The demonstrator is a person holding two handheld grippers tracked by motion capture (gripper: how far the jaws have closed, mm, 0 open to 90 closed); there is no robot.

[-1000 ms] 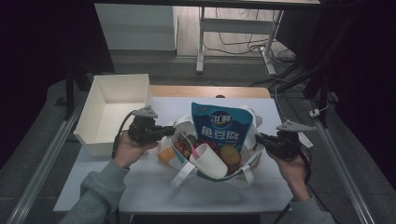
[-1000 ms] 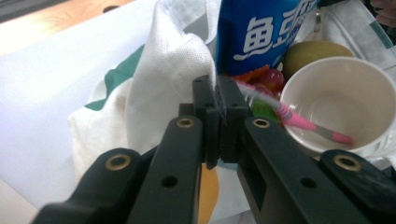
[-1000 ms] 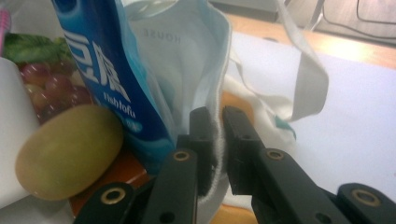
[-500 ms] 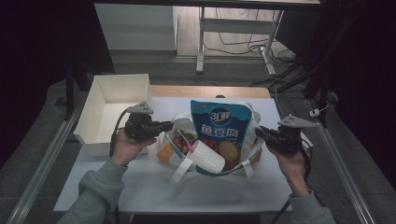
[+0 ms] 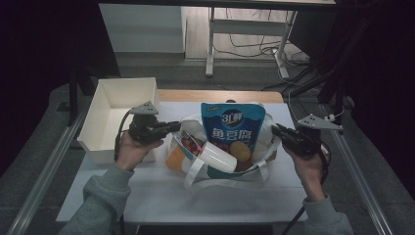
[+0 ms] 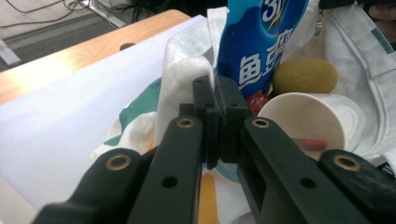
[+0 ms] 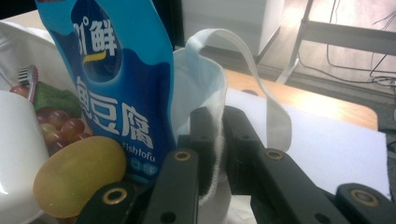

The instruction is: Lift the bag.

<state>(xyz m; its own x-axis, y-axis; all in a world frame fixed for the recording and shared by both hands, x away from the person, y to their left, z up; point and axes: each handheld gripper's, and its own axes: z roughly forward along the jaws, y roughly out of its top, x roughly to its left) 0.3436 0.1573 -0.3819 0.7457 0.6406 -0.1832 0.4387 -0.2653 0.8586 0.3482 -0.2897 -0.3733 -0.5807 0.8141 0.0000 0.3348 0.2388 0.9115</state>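
The tote bag (image 5: pixel 222 147) sits mid-bench, its mouth pulled wide. The left hand-held gripper (image 5: pixel 172 126) is clenched on its left rim, the right hand-held gripper (image 5: pixel 276 130) on its right rim. The bench (image 5: pixel 161 196) lies bare along its near edge; both forearms reach in level.

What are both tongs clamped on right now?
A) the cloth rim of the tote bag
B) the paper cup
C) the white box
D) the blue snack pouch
A: the left tongs pinch the white cloth edge of the tote bag, and the right tongs pinch its opposite rim, holding the bag open around the blue pouch and paper cup.
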